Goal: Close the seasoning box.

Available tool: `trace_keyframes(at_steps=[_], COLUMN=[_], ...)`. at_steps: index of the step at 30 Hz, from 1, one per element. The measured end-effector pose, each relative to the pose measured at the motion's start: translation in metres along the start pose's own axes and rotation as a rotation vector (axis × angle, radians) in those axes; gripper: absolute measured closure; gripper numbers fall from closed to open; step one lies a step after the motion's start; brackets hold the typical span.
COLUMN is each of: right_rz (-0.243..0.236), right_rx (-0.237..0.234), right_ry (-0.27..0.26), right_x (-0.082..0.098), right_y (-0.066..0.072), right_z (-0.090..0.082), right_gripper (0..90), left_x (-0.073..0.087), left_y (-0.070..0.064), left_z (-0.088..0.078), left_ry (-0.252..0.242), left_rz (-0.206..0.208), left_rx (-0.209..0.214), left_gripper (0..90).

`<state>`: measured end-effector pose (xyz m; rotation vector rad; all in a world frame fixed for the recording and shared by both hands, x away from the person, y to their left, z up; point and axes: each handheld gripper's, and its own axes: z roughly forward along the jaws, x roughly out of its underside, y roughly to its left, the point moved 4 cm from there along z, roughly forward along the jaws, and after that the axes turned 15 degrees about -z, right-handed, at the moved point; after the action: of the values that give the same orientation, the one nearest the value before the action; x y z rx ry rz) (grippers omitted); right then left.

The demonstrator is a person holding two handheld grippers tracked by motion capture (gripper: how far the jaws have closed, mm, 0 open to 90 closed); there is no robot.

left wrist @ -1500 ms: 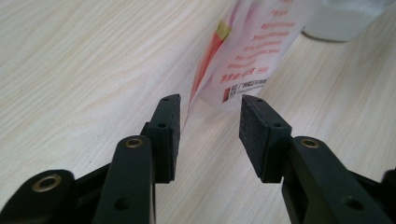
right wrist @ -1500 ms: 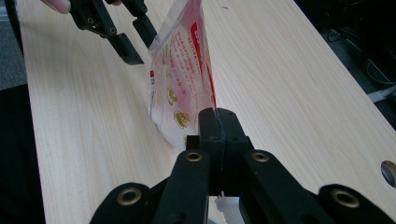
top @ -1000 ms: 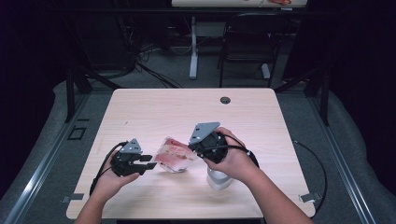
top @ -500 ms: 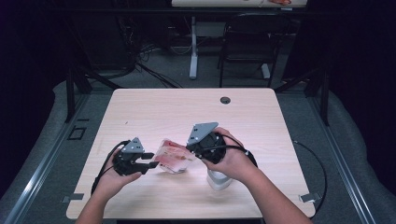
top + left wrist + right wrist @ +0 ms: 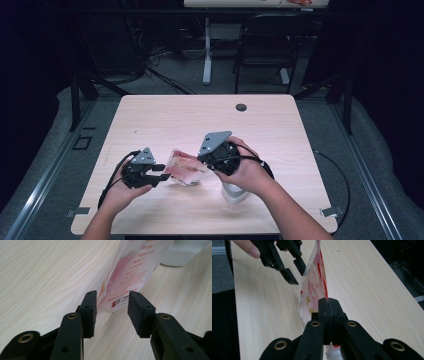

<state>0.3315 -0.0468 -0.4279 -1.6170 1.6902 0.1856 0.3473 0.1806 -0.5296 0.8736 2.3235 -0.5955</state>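
A white bottle [image 5: 233, 191] stands on the worktop [image 5: 200, 115] just beneath the right hand, close behind the right gripper [image 5: 206, 161]; nothing lies between the two grippers except the pouch [image 5: 184, 167] itself. A small dark grommet [image 5: 241, 107] sits in the worktop well beyond both grippers, and a chair [image 5: 260, 55] and a pale desk leg [image 5: 207, 55] stand on the floor past the far edge.

The high view gives the layout: the red-and-white printed pouch hangs between the two grippers, lifted off the wood, with the left gripper [image 5: 161, 172] at its near-left end. The right gripper view shows what that view cannot, namely its jaws pressed together on the pouch's edge [image 5: 315, 287], the pouch stretching away from them toward the left gripper [image 5: 295, 271]. The left gripper view shows the pouch's lower corner [image 5: 120, 293] reaching into the gap between its jaws, which stand apart and have just been closing slightly; the pads do not seem to press on the film, though the left pad sits very near it. It also shows the bottle's base [image 5: 183, 255] beyond the pouch, to the right.

The pouch thus runs straight ahead of the right gripper, clamped there, with its far corner between the parted jaws of the left gripper.
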Motion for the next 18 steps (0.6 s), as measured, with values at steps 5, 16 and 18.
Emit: trace_keyframes(at_steps=[5,16,18], right_rz=[-0.003,0.012,0.017], right_rx=[-0.002,-0.01,-0.015], right_ry=[0.004,-0.019,-0.021], right_x=[-0.0003,-0.0026,-0.0033], right_y=[-0.0001,-0.0001,-0.0002], right_z=[-0.0002,0.0027,0.0036], right_gripper=[89.9,85.6,83.8], left_x=[0.0003,0.0009,0.0011], left_y=[-0.0001,0.0,-0.0002], left_z=[0.0005,0.0008,0.0006], left_ry=[0.002,0.009,0.008], left_rz=[-0.001,0.001,0.001], left_rx=[0.001,0.0,0.005], left_gripper=[59.5,58.1,57.4])
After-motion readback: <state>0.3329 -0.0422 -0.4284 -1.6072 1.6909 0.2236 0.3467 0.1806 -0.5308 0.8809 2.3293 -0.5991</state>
